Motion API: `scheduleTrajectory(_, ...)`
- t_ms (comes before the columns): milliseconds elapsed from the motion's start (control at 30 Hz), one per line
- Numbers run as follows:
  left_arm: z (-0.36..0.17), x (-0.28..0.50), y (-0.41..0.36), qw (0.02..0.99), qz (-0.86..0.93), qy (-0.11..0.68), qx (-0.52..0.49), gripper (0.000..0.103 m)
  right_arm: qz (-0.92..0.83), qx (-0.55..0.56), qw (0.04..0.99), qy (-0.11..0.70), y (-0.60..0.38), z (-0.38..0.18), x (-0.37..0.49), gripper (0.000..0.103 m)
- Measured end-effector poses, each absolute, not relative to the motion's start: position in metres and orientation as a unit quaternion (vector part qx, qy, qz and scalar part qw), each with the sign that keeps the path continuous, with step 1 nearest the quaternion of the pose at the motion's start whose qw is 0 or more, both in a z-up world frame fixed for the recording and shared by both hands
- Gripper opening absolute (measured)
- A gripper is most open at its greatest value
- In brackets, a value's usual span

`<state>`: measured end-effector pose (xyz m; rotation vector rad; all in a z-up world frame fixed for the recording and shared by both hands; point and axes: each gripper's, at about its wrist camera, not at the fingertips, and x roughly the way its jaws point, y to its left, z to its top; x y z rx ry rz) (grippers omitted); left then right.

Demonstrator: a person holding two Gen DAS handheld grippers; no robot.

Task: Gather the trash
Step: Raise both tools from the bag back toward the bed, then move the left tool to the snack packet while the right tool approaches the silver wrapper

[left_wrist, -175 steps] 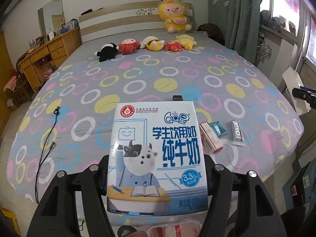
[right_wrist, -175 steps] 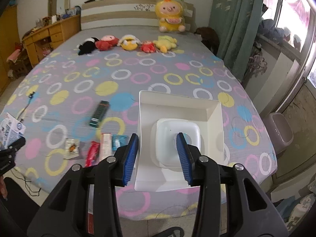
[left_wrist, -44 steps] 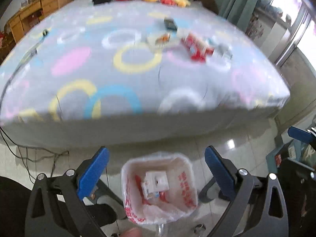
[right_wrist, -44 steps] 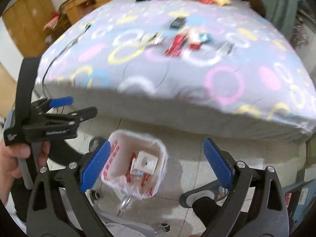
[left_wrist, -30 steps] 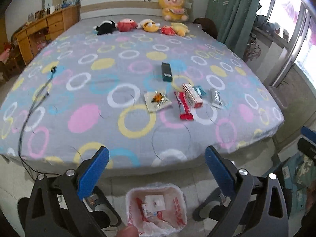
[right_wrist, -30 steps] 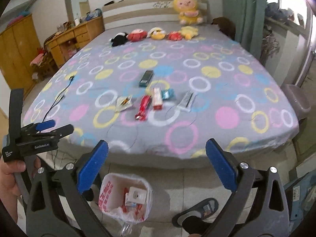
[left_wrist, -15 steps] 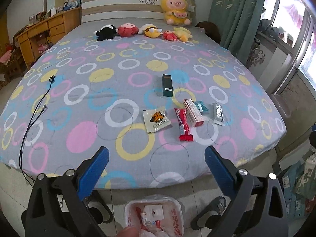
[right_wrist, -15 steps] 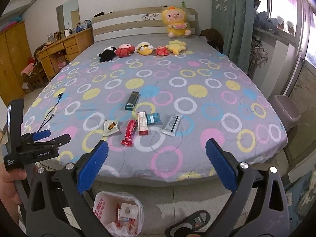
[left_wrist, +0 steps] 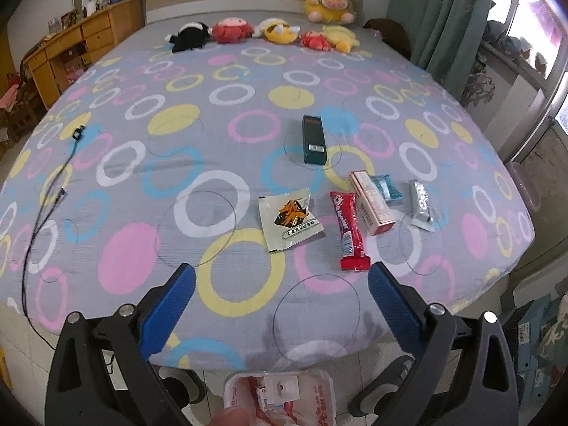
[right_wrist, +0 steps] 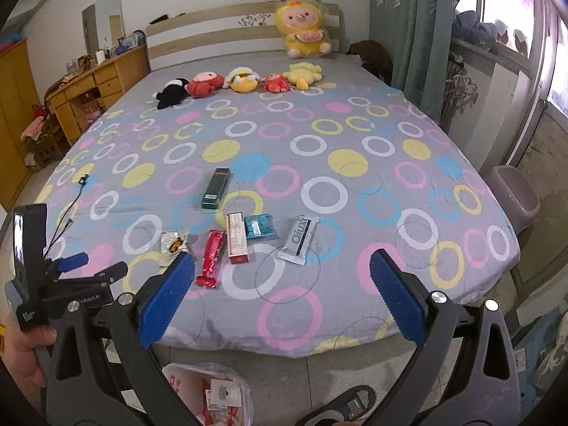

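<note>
Several pieces of trash lie on the bed near its foot: a white snack packet (left_wrist: 289, 220) (right_wrist: 173, 243), a red wrapper (left_wrist: 349, 236) (right_wrist: 212, 258), a pink box (left_wrist: 371, 203) (right_wrist: 237, 238), a teal packet (left_wrist: 385, 187) (right_wrist: 260, 225), a silver wrapper (left_wrist: 420, 205) (right_wrist: 301, 239) and a dark green box (left_wrist: 314, 139) (right_wrist: 216, 189). On the floor below stands a bin lined with a white bag (left_wrist: 284, 399) (right_wrist: 209, 396) holding cartons. My left gripper (left_wrist: 280, 305) (right_wrist: 76, 266) hangs open and empty over the bed's foot edge. Beside it my right gripper (right_wrist: 282, 293) is open and empty too.
The bed (left_wrist: 230, 113) wears a grey sheet with coloured rings. Plush toys (left_wrist: 264, 33) line the headboard. A black cable (left_wrist: 53, 191) trails over the left side. A wooden dresser (left_wrist: 81, 48) stands left, a grey bin (right_wrist: 513, 195) and curtains right. A slipper (right_wrist: 349, 403) lies on the floor.
The milk carton and the white tray went into the floor bin. Both grippers opened, then rose from the bin and tilted up toward the bed over the last second.
</note>
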<state>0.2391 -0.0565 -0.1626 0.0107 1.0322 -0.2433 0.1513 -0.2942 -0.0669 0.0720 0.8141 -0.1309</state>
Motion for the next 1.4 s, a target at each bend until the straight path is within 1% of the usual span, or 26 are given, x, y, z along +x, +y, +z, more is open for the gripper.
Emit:
scheduleTrajectory(333,-0.189,0.278,-0.070,0.849,-0.111,0.515,0.017,0.095,-0.065,0.035,0.903,0.422,-0.297,-0.093,0.196,0.096)
scheduleTrajectory(567,-0.221,0.313,-0.079,0.825,-0.103,0.555,0.017,0.095,-0.067,0.049,0.889,0.450,-0.301,-0.116,0.230,0.096)
scheduleTrajectory(867,-0.255,0.344,-0.086,0.811,-0.080,0.578,0.033,0.095,-0.074,0.062,0.865,0.492,-0.313,-0.165,0.271,0.096)
scheduleTrajectory(1200,-0.273,0.360,-0.095,0.800,-0.075,0.595,0.026,0.095,-0.087,0.052,0.849,0.519,-0.321,-0.202,0.300,0.096)
scheduleTrajectory(1400,-0.288,0.366,-0.096,0.794,-0.066,0.604,0.025,0.095,-0.101,0.065,0.830,0.545,-0.336,-0.230,0.318,0.096)
